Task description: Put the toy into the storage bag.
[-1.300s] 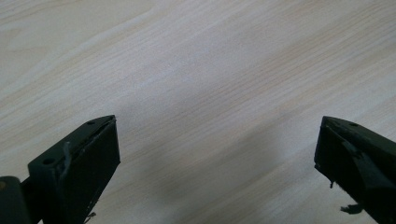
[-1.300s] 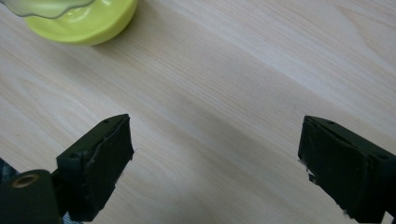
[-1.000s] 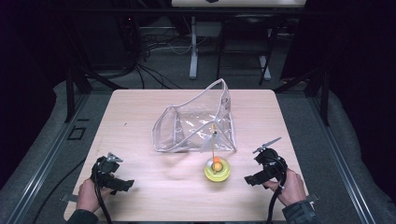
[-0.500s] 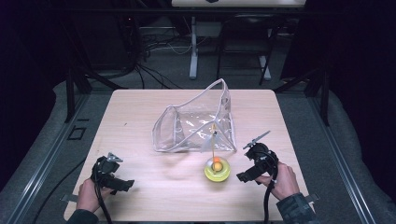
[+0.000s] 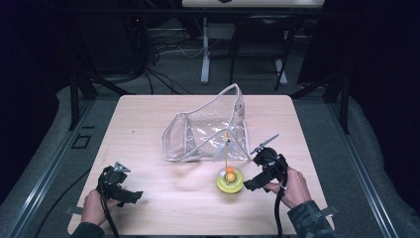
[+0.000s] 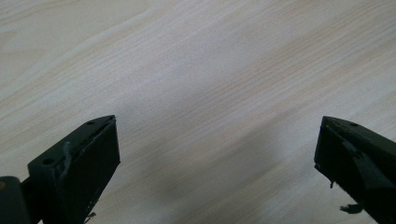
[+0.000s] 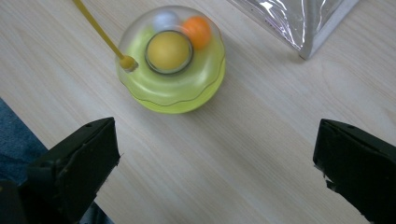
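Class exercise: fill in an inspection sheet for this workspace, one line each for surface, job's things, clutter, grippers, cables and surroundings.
Surface: pale wooden table, dry and bare apart from the items below.
Job's things: yellow-green domed toy with a yellow stick, standing near the front edge; clear plastic bag with white trim just behind it.
Clutter: nothing seen.
Grippers: left gripper open over bare wood; right gripper has just been opening, jaws wide, nothing between them, the toy ahead of it.
Cables: one trails from each gripper; more lie on the floor behind the table.
Surroundings: dark room, grey floor, metal stand legs behind.
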### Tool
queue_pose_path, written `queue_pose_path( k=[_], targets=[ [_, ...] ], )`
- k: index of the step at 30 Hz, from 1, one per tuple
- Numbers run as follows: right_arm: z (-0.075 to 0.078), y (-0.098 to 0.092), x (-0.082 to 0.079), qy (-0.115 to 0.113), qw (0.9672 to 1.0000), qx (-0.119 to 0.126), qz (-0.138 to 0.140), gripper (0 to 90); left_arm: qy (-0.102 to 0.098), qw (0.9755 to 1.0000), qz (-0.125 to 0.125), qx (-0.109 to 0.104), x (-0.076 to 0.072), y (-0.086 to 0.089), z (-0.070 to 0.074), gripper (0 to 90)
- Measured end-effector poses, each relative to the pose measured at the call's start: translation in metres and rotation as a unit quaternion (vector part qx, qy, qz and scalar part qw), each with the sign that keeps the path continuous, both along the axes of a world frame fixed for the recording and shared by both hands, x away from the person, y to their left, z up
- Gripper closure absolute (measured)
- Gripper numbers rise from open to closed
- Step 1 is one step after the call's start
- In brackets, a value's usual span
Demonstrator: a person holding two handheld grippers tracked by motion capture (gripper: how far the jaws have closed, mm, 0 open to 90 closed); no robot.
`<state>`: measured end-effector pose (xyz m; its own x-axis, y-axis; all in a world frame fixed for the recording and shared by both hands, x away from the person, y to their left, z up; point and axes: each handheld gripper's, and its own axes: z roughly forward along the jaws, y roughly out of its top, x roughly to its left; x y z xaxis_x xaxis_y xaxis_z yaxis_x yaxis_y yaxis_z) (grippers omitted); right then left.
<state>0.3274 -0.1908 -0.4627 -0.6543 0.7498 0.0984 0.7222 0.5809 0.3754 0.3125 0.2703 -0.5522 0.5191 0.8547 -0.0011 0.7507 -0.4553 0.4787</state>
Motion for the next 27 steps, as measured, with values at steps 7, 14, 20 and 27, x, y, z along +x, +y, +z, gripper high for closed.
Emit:
queue_pose_path(
  k=[7,14,20,27],
  targets=[
    [0.007,0.012,0.004,-0.003,0.9999,0.007,0.013,0.0,0.002,1.0000,-0.003,-0.001,0.000,0.000,0.000,0.2],
    [0.019,0.026,0.008,-0.007,0.9994,0.010,0.033,0.0,0.003,1.0000,-0.006,-0.001,0.001,0.000,0.000,0.2],
    [0.026,0.036,0.012,-0.011,0.9990,0.009,0.043,0.0,0.005,1.0000,-0.005,-0.002,0.001,0.000,0.000,0.2],
    [0.032,0.046,0.017,-0.013,0.9985,0.009,0.051,0.0,0.005,1.0000,-0.008,-0.001,0.001,-0.001,-0.001,0.2]
  ],
)
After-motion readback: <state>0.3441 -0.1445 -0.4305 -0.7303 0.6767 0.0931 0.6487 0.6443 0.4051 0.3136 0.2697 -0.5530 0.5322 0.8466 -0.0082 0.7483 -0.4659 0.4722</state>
